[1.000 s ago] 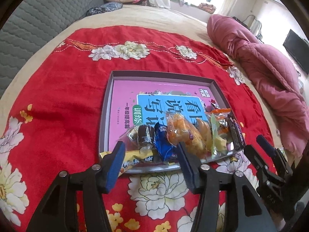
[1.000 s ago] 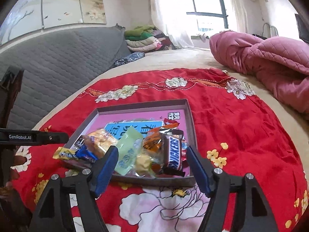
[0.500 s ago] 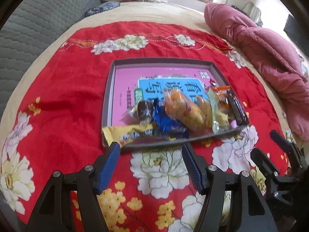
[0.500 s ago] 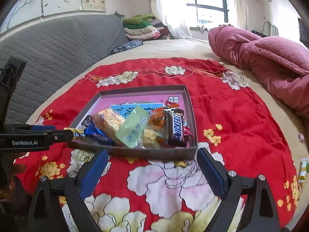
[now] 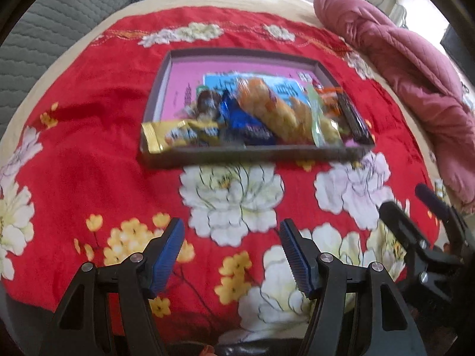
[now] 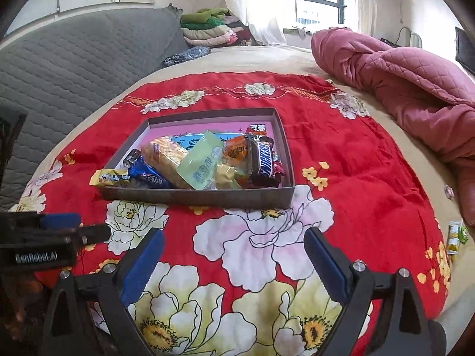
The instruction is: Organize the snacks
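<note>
A shallow grey box (image 5: 252,155) (image 6: 196,197) with a pink book in its bottom sits on the red flowered cloth. Snacks lie piled along its near side: a yellow packet (image 5: 178,133) (image 6: 111,176) overhanging the left corner, a blue packet (image 5: 246,124) (image 6: 148,176), a bread pack (image 5: 273,109) (image 6: 169,157), a pale green packet (image 6: 202,160) and a Snickers bar (image 6: 264,160). My left gripper (image 5: 231,249) is open and empty, well short of the box. My right gripper (image 6: 234,255) is open and empty, also short of the box.
The red cloth (image 6: 341,154) covers a beige bed. A pink quilt (image 6: 415,83) lies to the right. A grey padded headboard (image 6: 74,68) stands on the left. Small wrappers (image 6: 455,235) lie off the cloth at the right edge. The other gripper shows in each view's side.
Both grippers have pulled back from the box toward the near edge of the cloth, staying open. The snacks and box have not moved.
</note>
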`<state>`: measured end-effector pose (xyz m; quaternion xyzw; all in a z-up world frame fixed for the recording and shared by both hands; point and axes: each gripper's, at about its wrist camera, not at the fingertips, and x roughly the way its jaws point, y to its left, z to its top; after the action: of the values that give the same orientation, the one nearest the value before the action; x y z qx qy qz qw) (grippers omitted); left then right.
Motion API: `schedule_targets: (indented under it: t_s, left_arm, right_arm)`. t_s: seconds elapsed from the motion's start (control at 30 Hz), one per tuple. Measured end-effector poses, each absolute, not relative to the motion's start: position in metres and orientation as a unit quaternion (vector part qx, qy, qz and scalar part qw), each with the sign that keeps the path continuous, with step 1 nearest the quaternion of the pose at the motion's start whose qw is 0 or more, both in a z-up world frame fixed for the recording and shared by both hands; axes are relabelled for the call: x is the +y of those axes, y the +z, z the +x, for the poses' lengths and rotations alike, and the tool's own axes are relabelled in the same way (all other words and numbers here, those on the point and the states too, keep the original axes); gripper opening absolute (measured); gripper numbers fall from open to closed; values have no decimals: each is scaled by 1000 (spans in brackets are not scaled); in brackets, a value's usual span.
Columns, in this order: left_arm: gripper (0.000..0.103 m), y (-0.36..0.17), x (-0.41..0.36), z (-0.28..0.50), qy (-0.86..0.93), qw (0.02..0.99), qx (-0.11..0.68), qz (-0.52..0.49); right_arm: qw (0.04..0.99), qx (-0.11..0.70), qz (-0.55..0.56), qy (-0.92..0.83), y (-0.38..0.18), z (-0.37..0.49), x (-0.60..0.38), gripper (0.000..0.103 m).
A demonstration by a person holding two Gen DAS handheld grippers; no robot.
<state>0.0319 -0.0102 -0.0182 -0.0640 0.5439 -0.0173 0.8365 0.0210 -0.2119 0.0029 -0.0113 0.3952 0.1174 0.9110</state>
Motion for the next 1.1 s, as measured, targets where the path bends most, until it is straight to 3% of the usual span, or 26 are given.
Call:
schedule_targets:
  t_s: [1.1]
  left_arm:
    - [68, -17, -9, 28, 5, 839, 542, -50]
  right_arm:
    - [906, 412, -3, 97, 1, 13, -213, 95]
